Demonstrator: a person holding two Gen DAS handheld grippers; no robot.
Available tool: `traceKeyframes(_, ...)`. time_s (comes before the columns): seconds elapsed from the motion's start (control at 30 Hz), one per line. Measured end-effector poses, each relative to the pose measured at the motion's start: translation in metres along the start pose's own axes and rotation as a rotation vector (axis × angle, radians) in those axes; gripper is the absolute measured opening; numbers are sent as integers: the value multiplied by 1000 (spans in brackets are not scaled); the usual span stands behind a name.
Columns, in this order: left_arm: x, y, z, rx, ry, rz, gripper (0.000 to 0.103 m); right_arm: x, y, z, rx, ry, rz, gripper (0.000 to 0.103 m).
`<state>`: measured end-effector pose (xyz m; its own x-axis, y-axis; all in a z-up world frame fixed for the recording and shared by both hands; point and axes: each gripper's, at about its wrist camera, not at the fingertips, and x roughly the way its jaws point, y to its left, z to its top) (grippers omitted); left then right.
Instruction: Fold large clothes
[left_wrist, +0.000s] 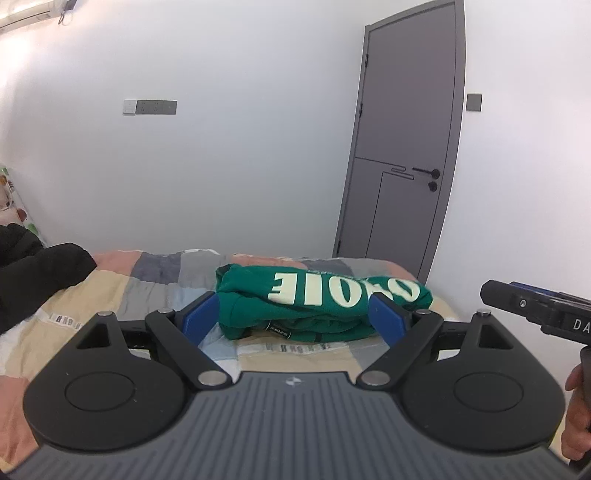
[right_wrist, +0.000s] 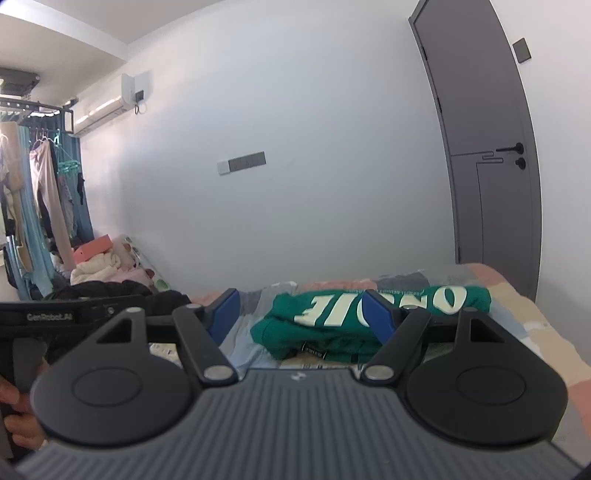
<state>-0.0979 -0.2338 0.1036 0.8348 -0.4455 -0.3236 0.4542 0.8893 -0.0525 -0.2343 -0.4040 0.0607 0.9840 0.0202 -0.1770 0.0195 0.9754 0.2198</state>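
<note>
Only right view shows clothes rack (right_wrist: 40, 192), both show folded green sweatshirt (left_wrist: 321, 306).

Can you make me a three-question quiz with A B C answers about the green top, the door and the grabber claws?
1. Where does the green top lie?
A. on the patchwork bed cover
B. on a hanger
C. on the floor

2. What colour is the door?
A. red
B. grey
C. yellow

3. How are the left gripper and the right gripper?
A. both pinching the top
B. one holds a hanger
C. both open, holding nothing

Answers:
1 A, the top sits folded in a bundle on the cover.
2 B, the door panel is grey with a black handle.
3 C, each pair of blue fingers stands wide apart, clear of the cloth.
</note>
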Motion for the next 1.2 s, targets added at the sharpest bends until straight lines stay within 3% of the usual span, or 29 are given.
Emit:
traceKeyframes(0.53,21,4,-27,39,47,8,90,3,10,-49,-16,118,-81,76)
traceKeyframes(1.2,26,8,-34,41,59,31,93,-1,10,-47,-34,118,-122,75)
